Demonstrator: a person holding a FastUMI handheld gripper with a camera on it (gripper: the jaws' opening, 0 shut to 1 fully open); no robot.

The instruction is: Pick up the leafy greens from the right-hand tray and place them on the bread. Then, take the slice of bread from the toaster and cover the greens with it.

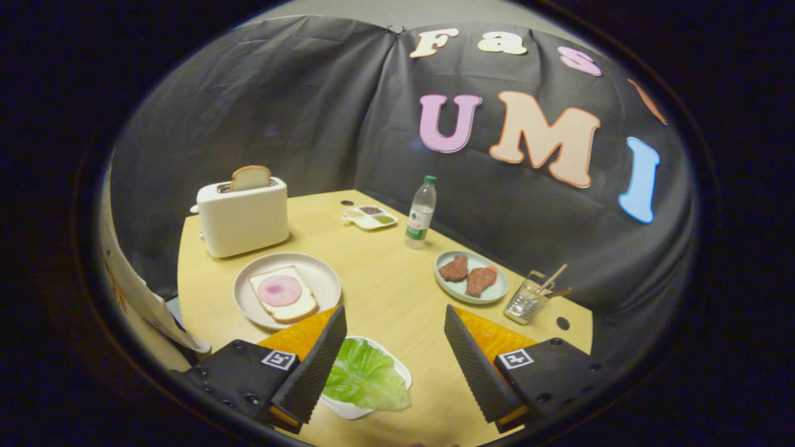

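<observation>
The hand-held gripper (394, 320) hangs spread wide, gripping nothing. Leafy greens (363, 377) lie between its fingers, lower centre. Bread (284, 293) sits left of centre.

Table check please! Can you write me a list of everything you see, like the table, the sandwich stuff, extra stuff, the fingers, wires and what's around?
Surface: pale wooden table, holes near its edges.
Job's things: leafy greens on a white dish between the fingers; bread with a pink slice on a plate; bread slice upright in the toaster.
Clutter: water bottle, small sauce tray, plate of meat pieces, utensil holder.
Grippers: gripper fingers open, the greens beside the left finger.
Cables: nothing seen.
Surroundings: black cloth booth wall.
</observation>
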